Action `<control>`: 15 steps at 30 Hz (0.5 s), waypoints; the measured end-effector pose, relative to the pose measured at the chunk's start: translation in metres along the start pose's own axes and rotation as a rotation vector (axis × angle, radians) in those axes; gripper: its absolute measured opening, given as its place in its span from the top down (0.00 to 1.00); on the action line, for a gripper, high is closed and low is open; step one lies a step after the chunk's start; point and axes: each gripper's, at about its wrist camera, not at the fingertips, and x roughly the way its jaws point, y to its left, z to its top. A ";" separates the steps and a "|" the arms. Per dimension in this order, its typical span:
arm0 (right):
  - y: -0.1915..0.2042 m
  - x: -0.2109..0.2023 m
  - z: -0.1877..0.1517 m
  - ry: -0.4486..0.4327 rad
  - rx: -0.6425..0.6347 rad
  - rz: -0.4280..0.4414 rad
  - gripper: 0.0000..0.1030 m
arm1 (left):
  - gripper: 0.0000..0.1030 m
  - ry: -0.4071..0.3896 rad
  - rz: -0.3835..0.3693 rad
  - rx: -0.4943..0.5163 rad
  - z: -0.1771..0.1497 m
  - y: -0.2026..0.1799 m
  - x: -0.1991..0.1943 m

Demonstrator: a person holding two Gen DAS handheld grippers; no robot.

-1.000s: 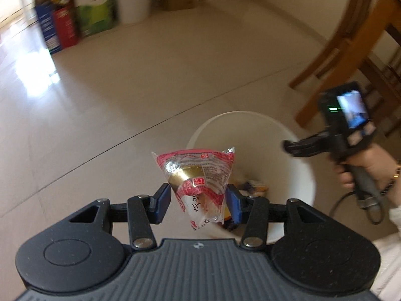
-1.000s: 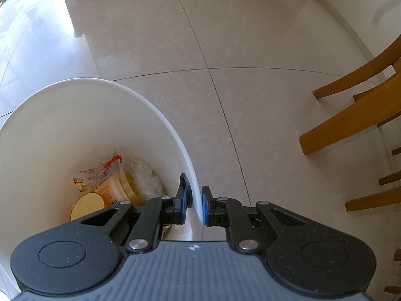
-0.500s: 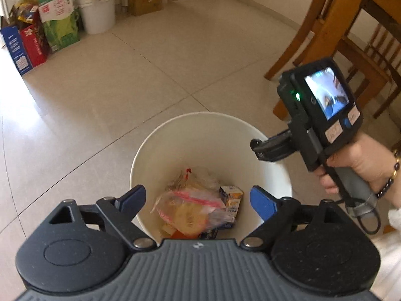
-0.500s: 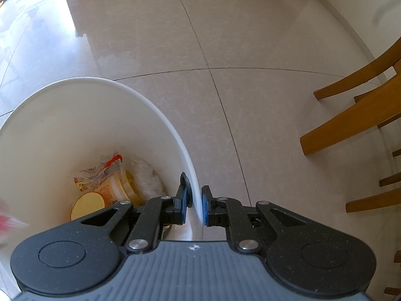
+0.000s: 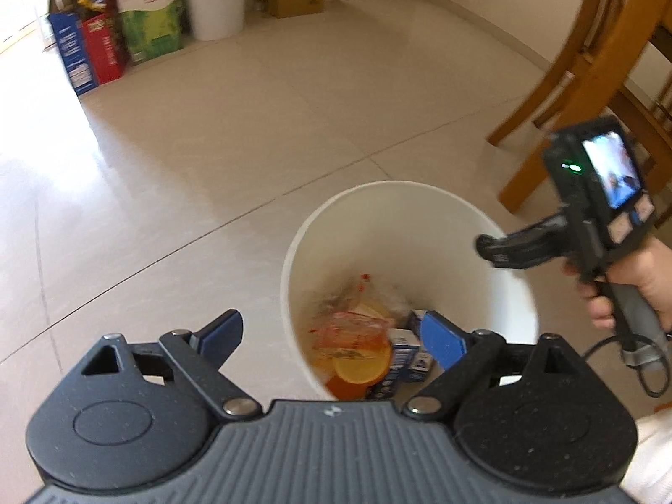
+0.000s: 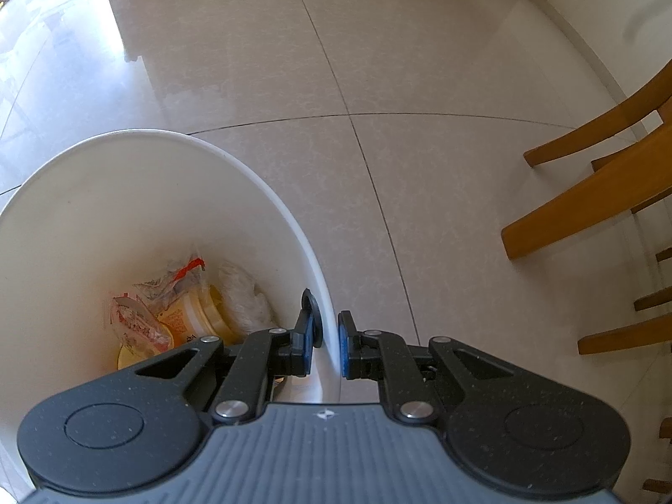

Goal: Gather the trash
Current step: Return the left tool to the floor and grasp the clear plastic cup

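Note:
The white bin (image 5: 378,187) stands on the tiled floor. It holds the red-and-clear snack wrapper (image 5: 348,332), an orange lid (image 5: 361,365) and a small blue-and-white carton (image 5: 405,353). My left gripper (image 5: 332,327) hangs open above the bin's near-left rim with nothing between its fingers. My right gripper (image 6: 326,327) is shut on the bin's rim (image 6: 168,136), one pad inside and one outside. In the right wrist view the wrapper (image 6: 134,323) lies on a yellow cup (image 6: 197,319). A hand (image 5: 630,285) holds the right gripper (image 5: 487,248) at the bin's right edge.
Wooden chair legs (image 5: 546,105) (image 6: 588,210) stand to the right of the bin. Against the far wall are cardboard boxes (image 5: 105,42) and a white bucket (image 5: 216,4). Bare tiled floor (image 6: 378,63) stretches beyond the bin.
My left jaws opened and the snack wrapper dropped from them into the bin. The left gripper then shifted left, off the bin's middle. The right gripper kept its grip on the rim.

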 end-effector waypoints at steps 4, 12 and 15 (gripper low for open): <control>0.001 0.000 0.000 -0.001 -0.003 -0.001 0.86 | 0.11 0.009 0.031 -0.055 -0.009 0.023 0.002; 0.001 0.000 -0.001 -0.001 -0.006 -0.004 0.86 | 0.11 0.043 0.106 -0.183 -0.035 0.069 0.016; 0.001 0.000 0.000 0.000 -0.007 -0.006 0.86 | 0.11 0.065 0.151 -0.253 -0.047 0.094 0.027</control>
